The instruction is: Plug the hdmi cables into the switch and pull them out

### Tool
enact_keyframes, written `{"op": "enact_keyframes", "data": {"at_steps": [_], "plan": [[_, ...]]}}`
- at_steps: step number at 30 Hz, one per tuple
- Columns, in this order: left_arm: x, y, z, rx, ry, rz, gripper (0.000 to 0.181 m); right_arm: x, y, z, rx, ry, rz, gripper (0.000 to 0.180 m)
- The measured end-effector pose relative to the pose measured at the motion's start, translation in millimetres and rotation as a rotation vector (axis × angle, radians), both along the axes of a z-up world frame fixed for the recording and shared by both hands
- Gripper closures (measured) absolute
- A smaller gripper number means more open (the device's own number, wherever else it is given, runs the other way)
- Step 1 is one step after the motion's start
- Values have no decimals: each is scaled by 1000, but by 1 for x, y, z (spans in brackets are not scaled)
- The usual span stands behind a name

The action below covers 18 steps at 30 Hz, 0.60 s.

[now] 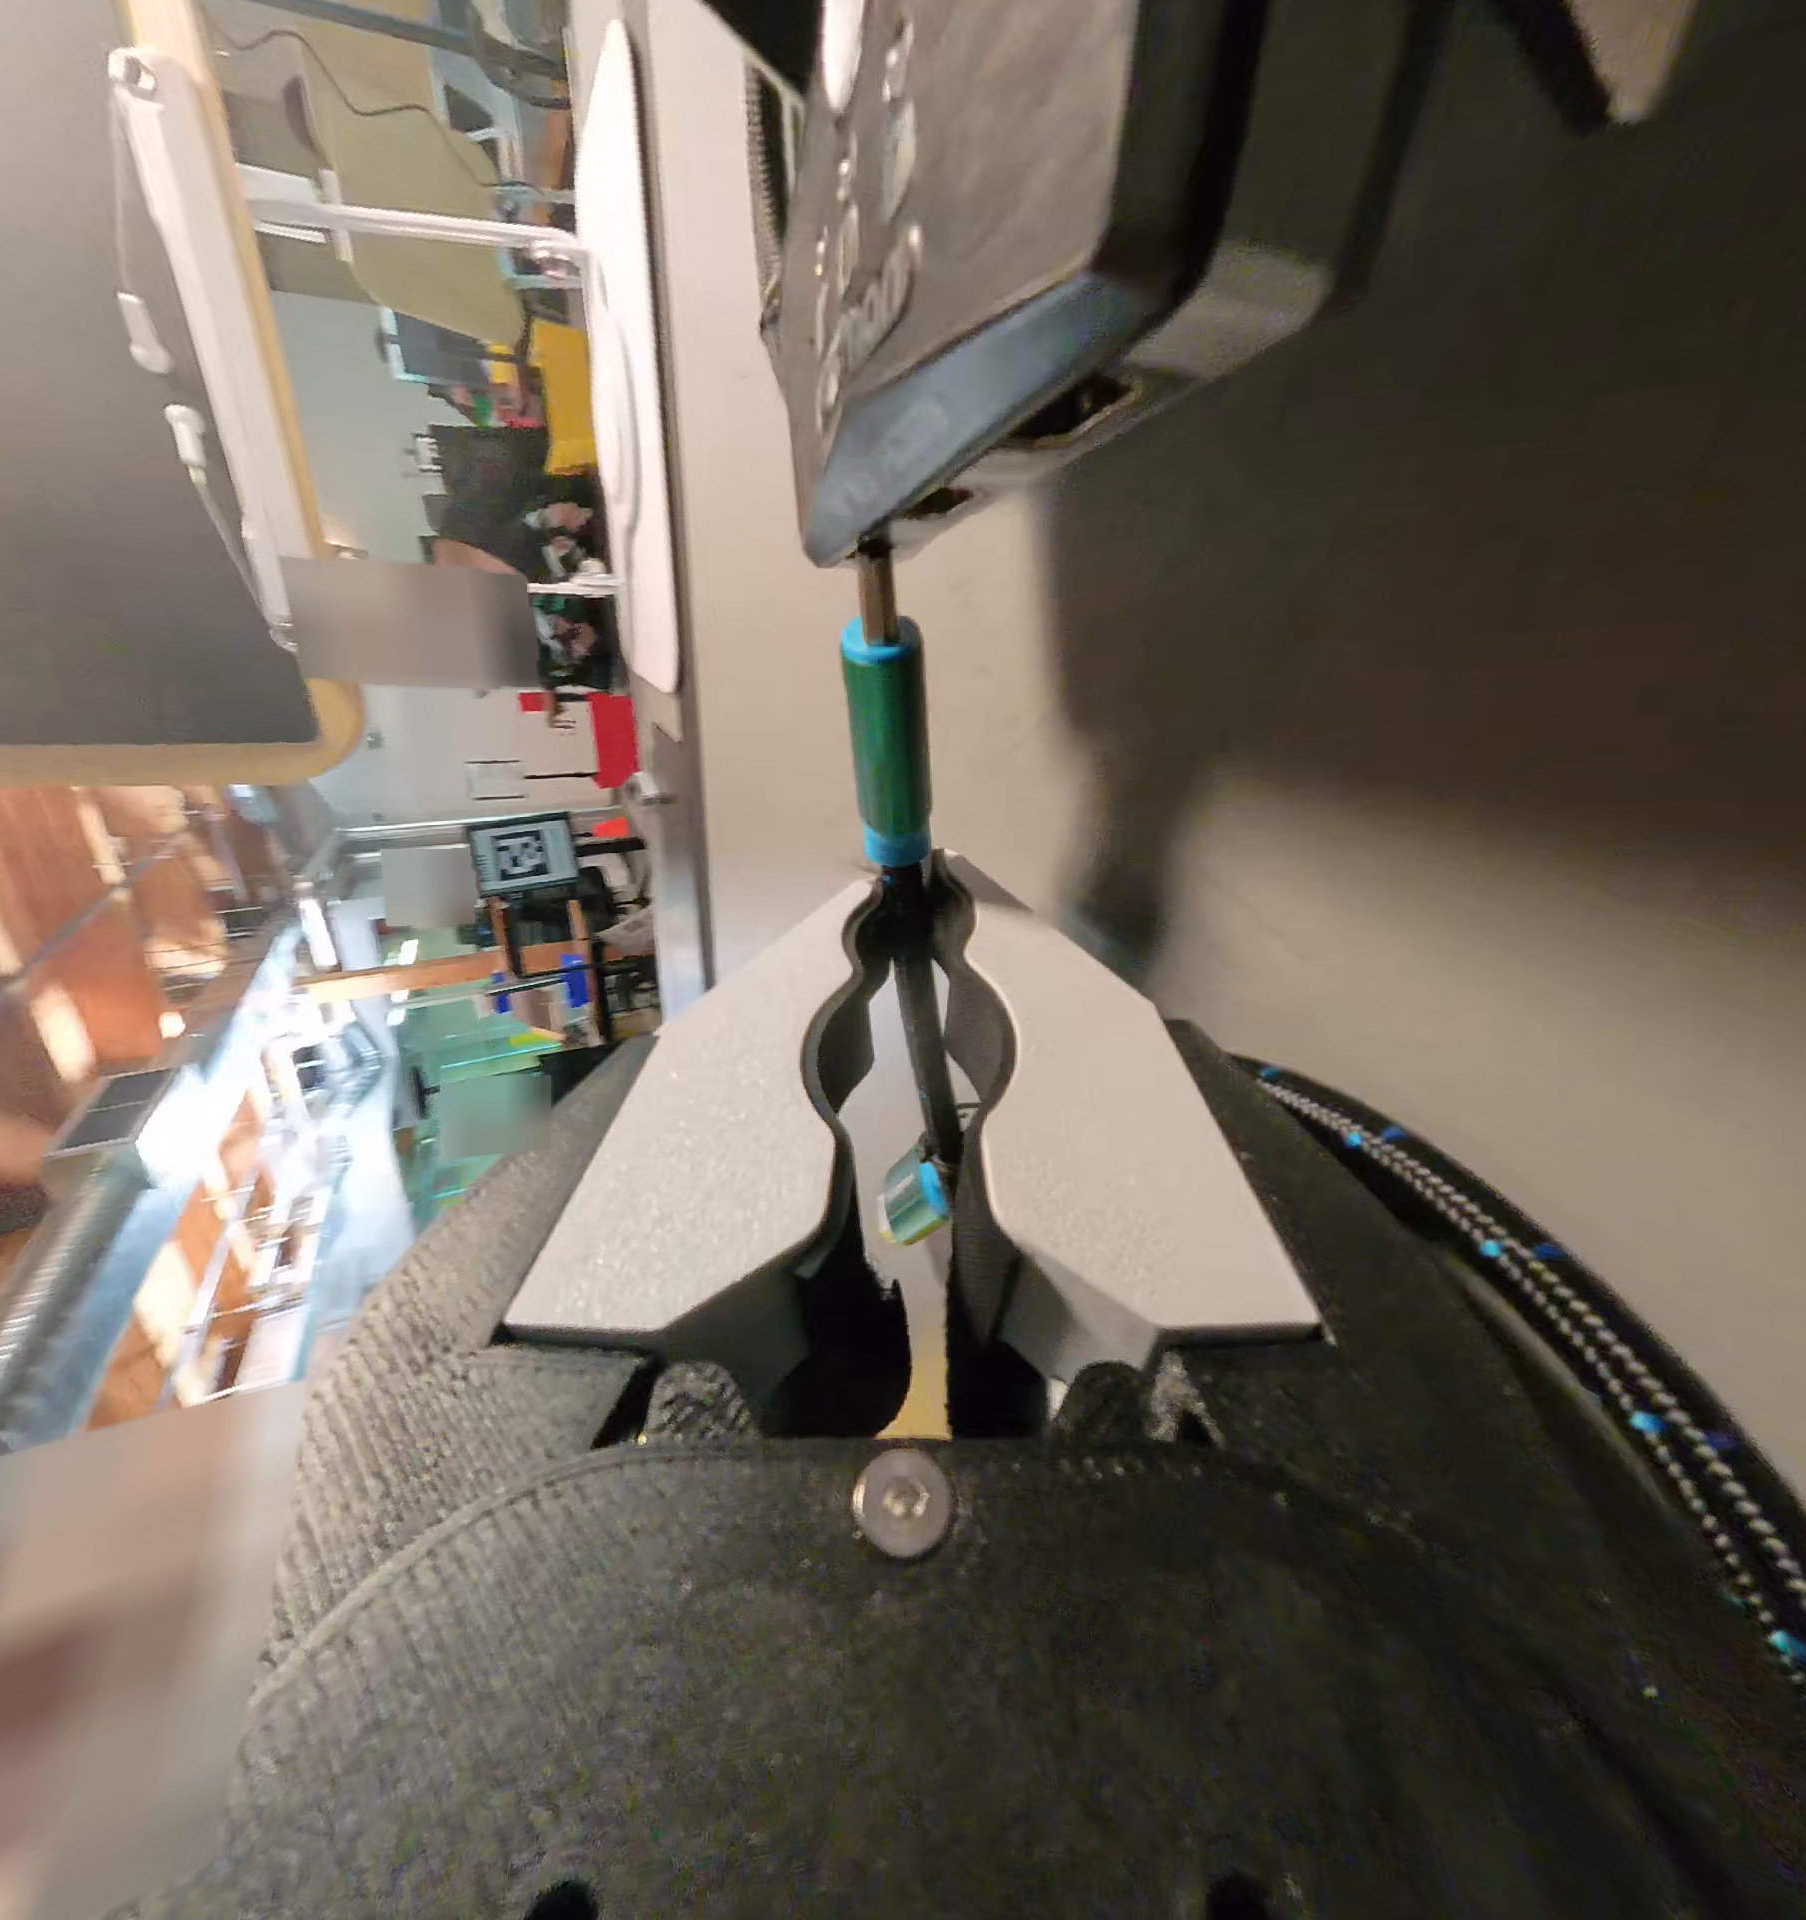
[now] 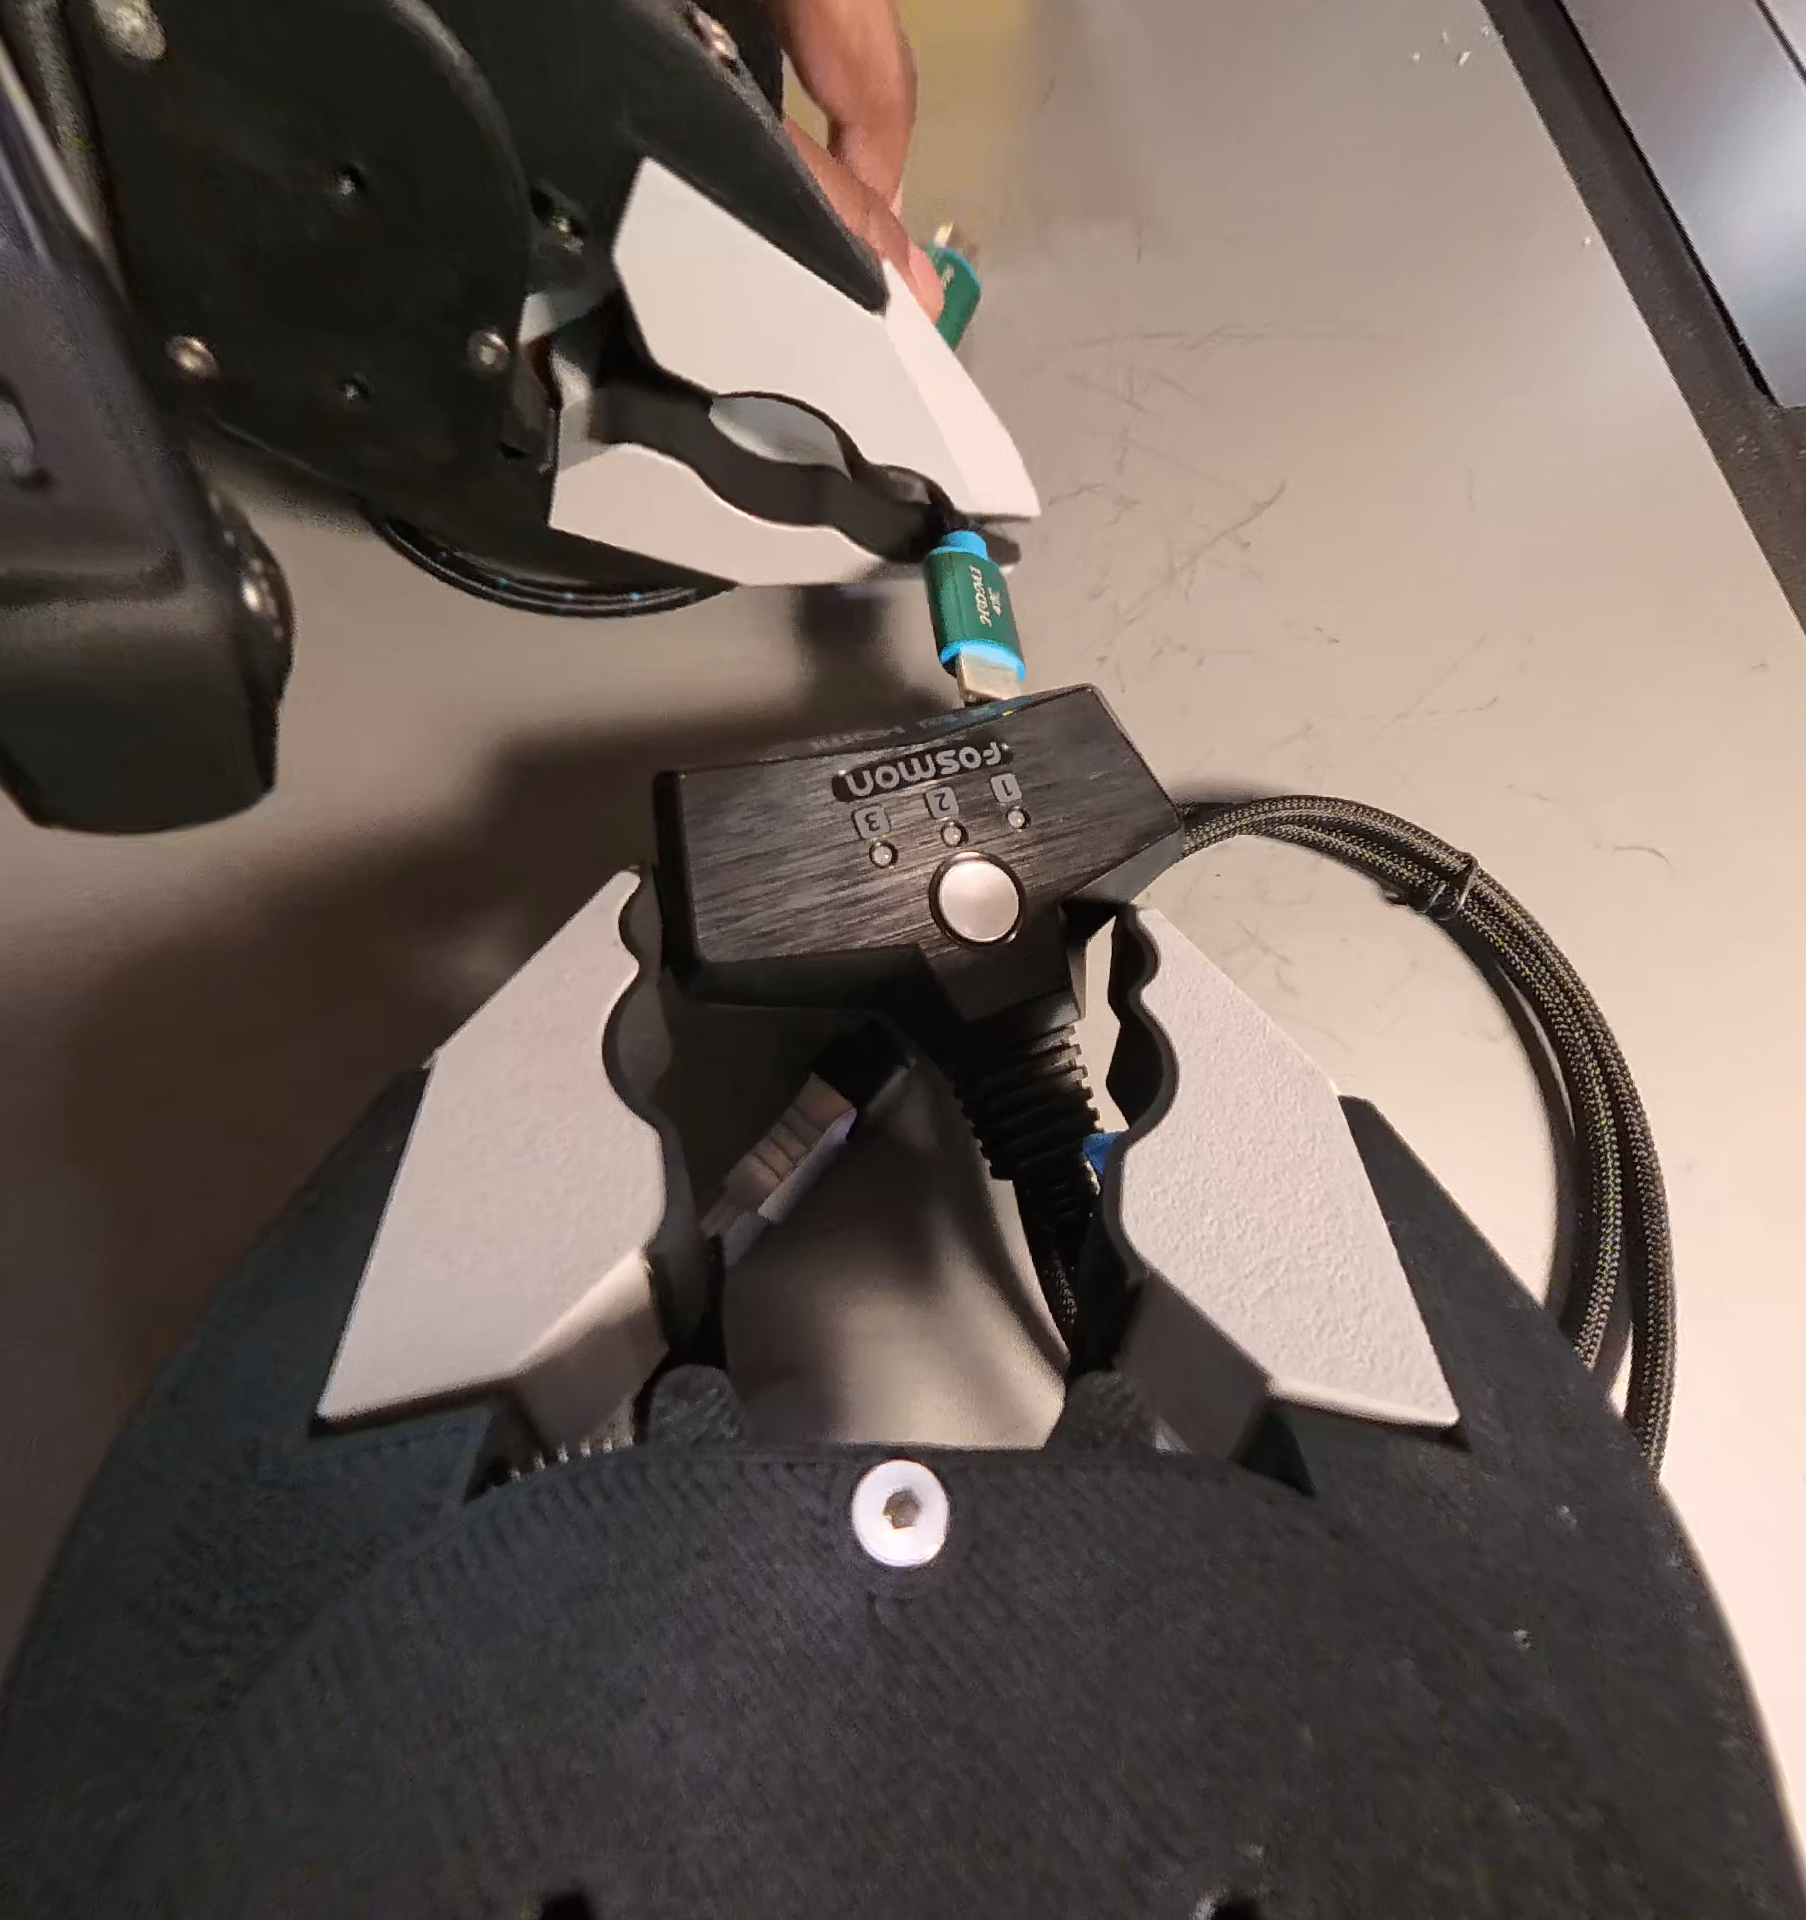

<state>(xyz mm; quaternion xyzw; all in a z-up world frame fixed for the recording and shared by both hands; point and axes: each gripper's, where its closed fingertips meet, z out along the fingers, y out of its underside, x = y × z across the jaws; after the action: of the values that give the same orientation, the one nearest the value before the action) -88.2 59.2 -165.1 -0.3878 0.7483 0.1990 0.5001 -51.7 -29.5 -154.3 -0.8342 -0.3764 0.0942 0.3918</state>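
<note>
The left gripper (image 1: 904,883) is pinching the cable just behind the green plug (image 1: 883,743), whose metal tip is entering the switch (image 2: 914,852). The right gripper (image 2: 883,935), part open, is clamping the switch above the table (image 2: 1294,416). Risk: the cable flexing, the plug jamming askew.

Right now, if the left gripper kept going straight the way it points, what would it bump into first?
The left gripper pinches the cable just behind a green-and-blue HDMI plug. Straight ahead, that plug's metal tip meets the black brushed-metal switch box, seemingly at a port, though depth is unclear.
</note>
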Motion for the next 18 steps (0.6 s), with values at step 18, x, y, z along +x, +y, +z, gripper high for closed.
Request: {"op": "enact_keyframes", "data": {"at_steps": [18], "plan": [[-15,-35,-10,-1127,-64,-115,122,-7,-7,-2,-9,14,83,92]]}}
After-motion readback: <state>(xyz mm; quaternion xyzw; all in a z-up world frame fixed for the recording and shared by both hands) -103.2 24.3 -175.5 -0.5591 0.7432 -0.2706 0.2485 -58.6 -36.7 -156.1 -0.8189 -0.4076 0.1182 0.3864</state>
